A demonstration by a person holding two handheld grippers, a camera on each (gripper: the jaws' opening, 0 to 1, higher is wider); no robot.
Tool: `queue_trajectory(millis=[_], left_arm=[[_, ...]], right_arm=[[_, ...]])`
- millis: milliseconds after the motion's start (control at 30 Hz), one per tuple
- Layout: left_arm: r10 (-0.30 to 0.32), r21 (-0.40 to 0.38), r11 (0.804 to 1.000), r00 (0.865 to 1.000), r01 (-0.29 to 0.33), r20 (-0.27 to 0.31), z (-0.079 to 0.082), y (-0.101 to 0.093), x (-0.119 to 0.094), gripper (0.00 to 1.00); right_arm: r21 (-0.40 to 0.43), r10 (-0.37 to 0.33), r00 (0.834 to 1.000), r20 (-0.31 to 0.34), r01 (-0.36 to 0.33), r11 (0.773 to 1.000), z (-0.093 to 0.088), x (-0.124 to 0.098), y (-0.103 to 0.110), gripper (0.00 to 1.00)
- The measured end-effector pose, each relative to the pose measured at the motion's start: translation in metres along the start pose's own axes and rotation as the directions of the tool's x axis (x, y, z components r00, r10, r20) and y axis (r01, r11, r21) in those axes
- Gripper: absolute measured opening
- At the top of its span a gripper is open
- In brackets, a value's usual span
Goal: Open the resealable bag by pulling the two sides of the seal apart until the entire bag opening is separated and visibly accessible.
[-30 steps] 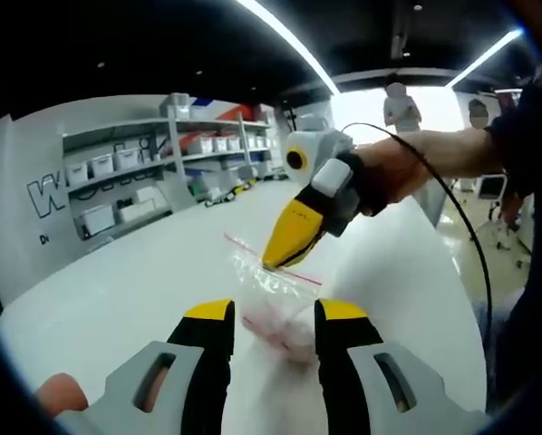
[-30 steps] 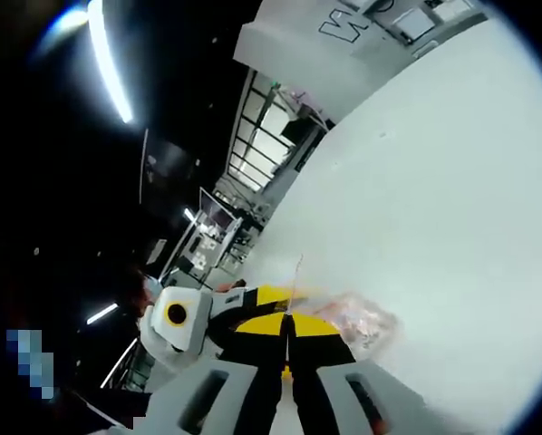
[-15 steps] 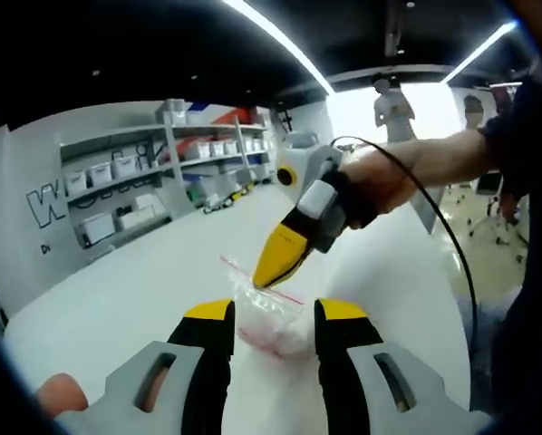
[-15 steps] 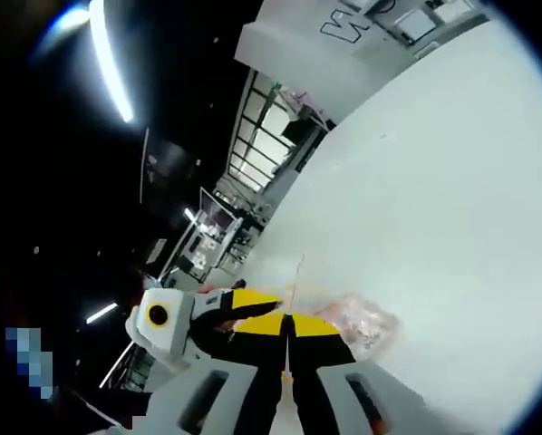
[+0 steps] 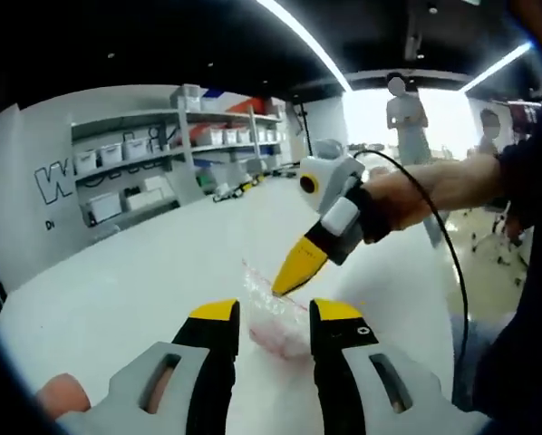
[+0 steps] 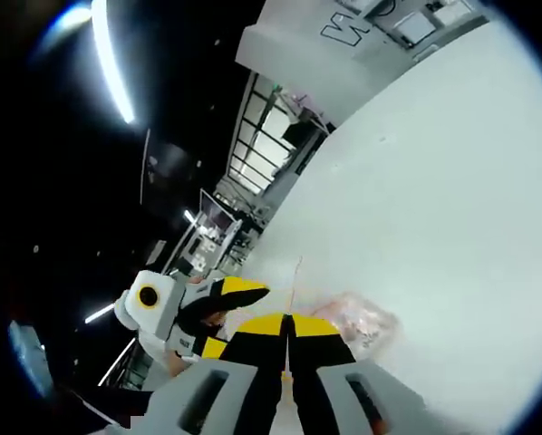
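The clear resealable bag point(image 5: 273, 319), with pinkish contents and a red seal strip, hangs over the white table point(image 5: 144, 272). My right gripper point(image 5: 278, 289) enters the left gripper view from the right, and its yellow jaws are shut on the bag's top edge. My left gripper point(image 5: 276, 313) is open, and the bag sits just beyond the gap between its yellow fingertips point(image 5: 215, 313). In the right gripper view my right gripper point(image 6: 289, 321) is pinched on the thin seal edge, with the bag point(image 6: 360, 317) to its right. The left gripper point(image 6: 227, 313) stands close on the left.
Grey shelves point(image 5: 144, 159) with white bins line the far wall. People point(image 5: 409, 109) stand by bright windows at the back right. A black cable point(image 5: 443, 245) runs from the right gripper along the person's arm. The table's edge point(image 5: 434, 317) falls off at the right.
The right gripper has kept its hold on the bag's edge. The left gripper has drawn a little away from the right jaws, to the left in the right gripper view.
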State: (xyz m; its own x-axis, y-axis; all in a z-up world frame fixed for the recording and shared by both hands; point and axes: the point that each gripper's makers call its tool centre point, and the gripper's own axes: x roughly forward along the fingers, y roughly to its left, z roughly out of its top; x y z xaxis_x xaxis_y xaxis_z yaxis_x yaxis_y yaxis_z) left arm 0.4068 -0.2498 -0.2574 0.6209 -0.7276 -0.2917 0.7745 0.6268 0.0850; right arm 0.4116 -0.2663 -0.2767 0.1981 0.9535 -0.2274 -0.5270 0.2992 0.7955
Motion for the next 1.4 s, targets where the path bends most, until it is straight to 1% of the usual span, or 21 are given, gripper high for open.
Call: queue_trajectory(millis=[100,167,267,433,533,600,667,700,733,800,967,1100,1300,1400], left_arm=[[-0.006,-0.034,0.999,1.0,0.006,-0.003,0.003,0.001,0.0,0.31],[-0.007,-0.076,0.997,1.0,0.006,-0.017,0.003,0.001,-0.001,0.31],[-0.026,-0.166,0.986,0.999,0.022,-0.022,0.005,0.001,-0.001,0.31],[-0.035,-0.249,0.968,0.999,0.03,-0.018,0.01,0.01,-0.001,0.31],[-0.051,-0.307,0.951,0.998,0.042,-0.02,0.009,0.015,0.003,0.3],[-0.059,-0.356,0.933,0.998,0.047,-0.022,0.008,0.019,0.006,0.3],[-0.082,-0.384,0.921,0.996,0.061,-0.037,0.005,0.017,0.012,0.3],[-0.094,-0.397,0.915,0.994,0.064,-0.058,0.001,0.016,0.016,0.3],[-0.102,-0.399,0.915,0.992,0.065,-0.073,-0.001,0.016,0.019,0.31],[-0.106,-0.398,0.915,0.991,0.065,-0.081,-0.001,0.016,0.023,0.31],[-0.107,-0.397,0.915,0.99,0.065,-0.086,0.003,0.019,0.026,0.31],[-0.108,-0.384,0.921,0.989,0.061,-0.102,0.004,0.018,0.028,0.31],[-0.107,-0.363,0.931,0.982,0.045,-0.154,-0.004,0.017,0.032,0.31],[-0.093,-0.348,0.937,0.98,0.027,-0.174,-0.007,0.022,0.033,0.3]], right_arm=[[-0.005,0.002,1.0,0.001,-0.002,1.0,-0.002,0.001,0.003,0.0],[-0.01,0.001,1.0,0.003,-0.001,1.0,-0.003,0.001,0.004,0.0],[-0.009,0.0,1.0,0.008,0.0,1.0,-0.003,0.001,0.003,0.0],[-0.015,-0.001,1.0,0.012,0.001,1.0,-0.004,0.002,0.004,0.0],[-0.026,-0.007,1.0,0.014,0.008,1.0,-0.005,0.001,0.004,0.0],[-0.032,-0.009,1.0,0.014,0.009,0.999,-0.007,0.001,0.004,0.0],[-0.042,-0.014,1.0,0.012,0.015,0.999,-0.01,0.002,0.005,0.0],[-0.049,-0.016,1.0,0.011,0.016,0.999,-0.012,0.002,0.005,0.0],[-0.052,-0.019,1.0,0.013,0.02,0.998,-0.012,0.002,0.005,0.0],[-0.073,-0.03,0.999,0.012,0.031,0.997,-0.013,0.002,0.005,0.0],[-0.094,-0.04,0.999,0.014,0.042,0.995,-0.014,0.003,0.005,0.0],[-0.109,-0.047,0.999,0.015,0.048,0.993,-0.016,0.003,0.006,0.0],[-0.162,-0.069,0.998,0.011,0.07,0.984,-0.017,0.004,0.007,0.0],[-0.182,-0.078,0.997,0.009,0.078,0.98,-0.016,0.005,0.006,0.0]])
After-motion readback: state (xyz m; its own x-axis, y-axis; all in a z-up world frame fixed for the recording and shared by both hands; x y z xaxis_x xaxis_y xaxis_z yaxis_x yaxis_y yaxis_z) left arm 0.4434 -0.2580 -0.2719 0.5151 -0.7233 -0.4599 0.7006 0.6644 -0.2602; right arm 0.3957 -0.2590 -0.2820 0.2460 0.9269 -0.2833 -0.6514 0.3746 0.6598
